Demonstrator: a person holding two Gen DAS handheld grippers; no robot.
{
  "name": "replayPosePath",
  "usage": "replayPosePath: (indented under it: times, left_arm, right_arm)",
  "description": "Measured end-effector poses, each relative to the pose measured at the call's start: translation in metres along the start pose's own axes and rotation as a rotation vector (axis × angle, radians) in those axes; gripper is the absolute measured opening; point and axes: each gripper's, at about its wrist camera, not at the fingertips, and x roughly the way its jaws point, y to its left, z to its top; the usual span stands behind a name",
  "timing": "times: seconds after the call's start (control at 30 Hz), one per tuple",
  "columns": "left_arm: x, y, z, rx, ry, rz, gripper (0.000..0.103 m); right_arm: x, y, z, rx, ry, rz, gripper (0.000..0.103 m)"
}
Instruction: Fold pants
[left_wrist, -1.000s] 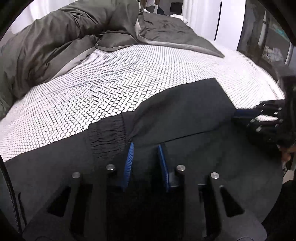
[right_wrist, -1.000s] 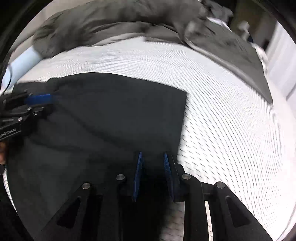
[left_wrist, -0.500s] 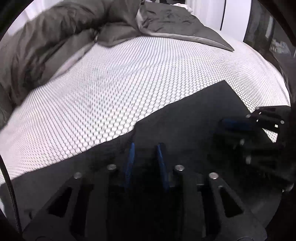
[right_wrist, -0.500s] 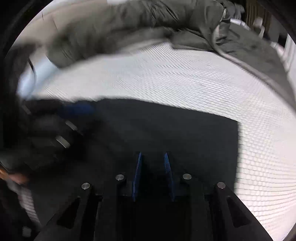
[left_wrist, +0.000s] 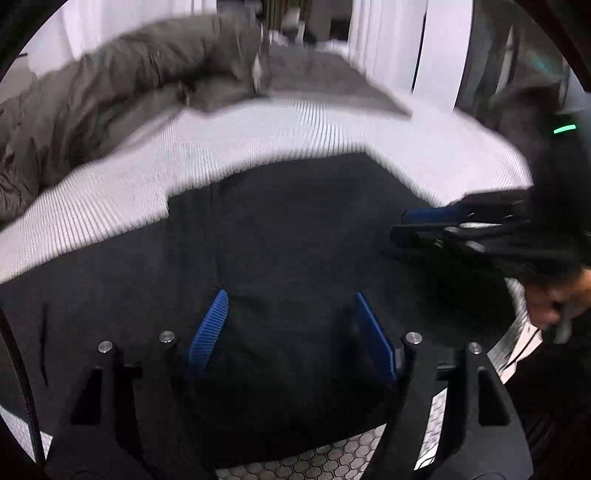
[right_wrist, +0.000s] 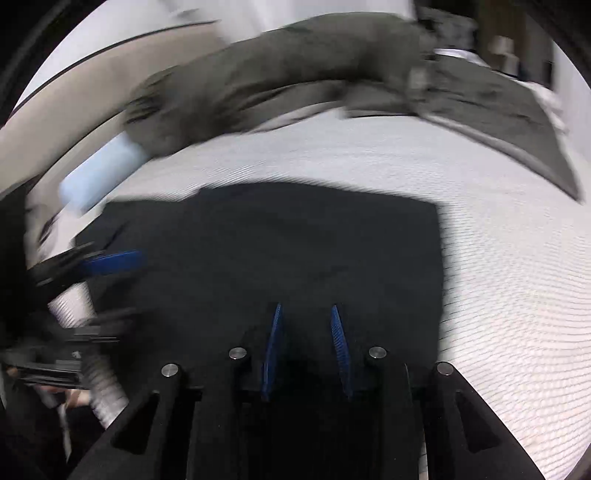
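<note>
- The pants (left_wrist: 295, 240) lie flat on the near part of the bed, as a dark, almost square block with straight edges and one sharp far corner; to my judgement a fold has just been laid down.
- The left gripper (left_wrist: 291, 325) has just opened its jaws. A second ago they were narrow at the elastic waistband; now they stand wide over the cloth and nothing is pressed between the blue ribbed pads (left_wrist: 208, 332).
- The right gripper (right_wrist: 304, 347) has its jaws only a little apart, slightly wider than before. They hang over the cloth, and whether they pinch it I cannot tell.
- This suggests the release after a fold; smoothing or one more fold probably remains.
- The cloth looks matte, thin and soft.
- Under it, the white sheet (right_wrist: 498, 277) has a fine honeycomb print.
- At the far side lies a crumpled grey duvet (left_wrist: 147, 81), thick and puffy.
</note>
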Motion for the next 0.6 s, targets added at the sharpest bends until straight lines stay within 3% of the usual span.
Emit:
replayPosePath:
  times: [0.07,0.13,0.27,0.37,0.43,0.53,0.6]
  left_arm:
    - [0.009,-0.001,-0.007,0.011,0.012,0.037,0.067]
    - [0.009,0.004,-0.014,0.017,0.030,0.084,0.066]
    - [-0.012,0.020,-0.028,-0.059,0.034,0.121,0.066]
    - [-0.033,0.015,-0.032,-0.073,-0.036,0.115,0.066]
    - [-0.035,-0.006,-0.035,-0.018,-0.069,0.056,0.067]
    - [-0.024,-0.039,-0.045,0.103,-0.045,0.020,0.070]
    - [-0.011,-0.041,-0.052,0.109,-0.003,0.050,0.070]
  right_arm:
    - [0.006,0.023,-0.010,-0.054,0.032,0.018,0.029]
    - [0.019,0.024,-0.021,-0.074,0.097,-0.082,0.028]
    - [-0.003,-0.012,-0.042,0.008,0.066,-0.215,0.028]
    - [-0.028,-0.017,-0.049,0.070,-0.017,-0.178,0.031]
    - [-0.038,0.000,-0.050,0.049,-0.071,-0.103,0.035]
    - [-0.027,0.032,-0.050,-0.044,-0.059,-0.029,0.040]
    - [-0.008,0.047,-0.055,-0.114,0.010,-0.057,0.040]
